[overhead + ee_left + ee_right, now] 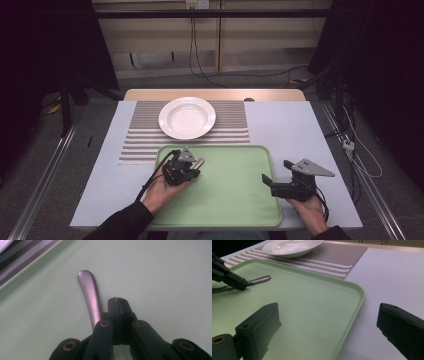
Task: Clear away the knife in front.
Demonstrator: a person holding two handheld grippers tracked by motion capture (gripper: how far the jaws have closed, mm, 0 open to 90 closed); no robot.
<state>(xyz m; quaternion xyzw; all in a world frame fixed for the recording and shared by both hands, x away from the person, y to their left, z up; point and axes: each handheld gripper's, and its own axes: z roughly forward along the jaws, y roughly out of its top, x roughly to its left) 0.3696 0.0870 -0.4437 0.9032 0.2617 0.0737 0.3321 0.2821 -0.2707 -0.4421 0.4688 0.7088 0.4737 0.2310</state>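
Both of my grippers work over the green tray [225, 200], the landmark for everything else on the table [285, 125]. At the tray's near-left corner, my left gripper [117, 302] is down low on the tray floor with its fingers pressed together; a metal utensil handle [89, 293] runs out just beside them, and I cannot tell whether the fingers pinch any part of it or merely lie alongside. At the tray's right rim, my right gripper [329, 327] hangs with fingers spread wide and nothing between them, one finger over the tray and one over bare table, which I judge a waiting pose. Beyond the tray's far edge, a white plate [187, 117] sits on a striped placemat [230, 125], likely the utensil's destination.
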